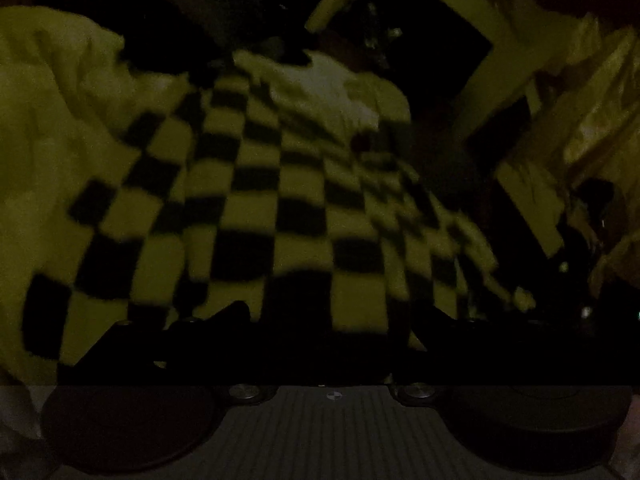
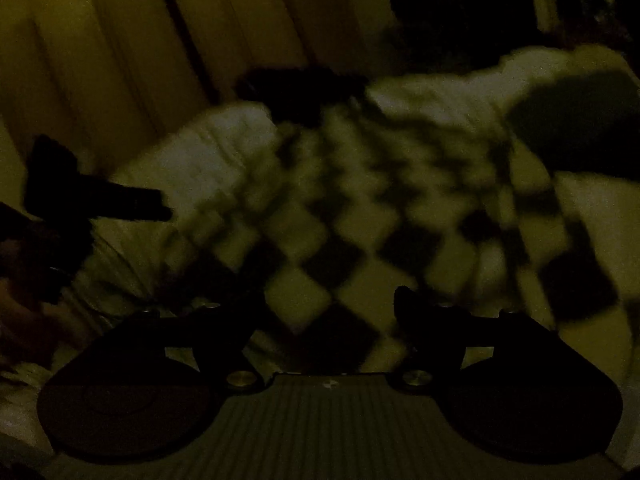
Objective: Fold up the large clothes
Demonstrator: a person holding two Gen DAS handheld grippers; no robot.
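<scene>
A large garment in black and pale checks lies spread over pale bedding, and it fills the middle of both dim, blurred views. In the left wrist view my left gripper hovers at the garment's near dark hem, fingers wide apart and open, with cloth showing in the gap. In the right wrist view the checked garment runs away from my right gripper. That gripper's fingers also stand apart and open over the cloth, and no pad visibly presses on it.
Dark clothing is heaped at the far end of the bedding. A pale frame and shiny fabric stand on the right. The right wrist view shows a panelled pale surface, a dark cloth and a black tool-like shape.
</scene>
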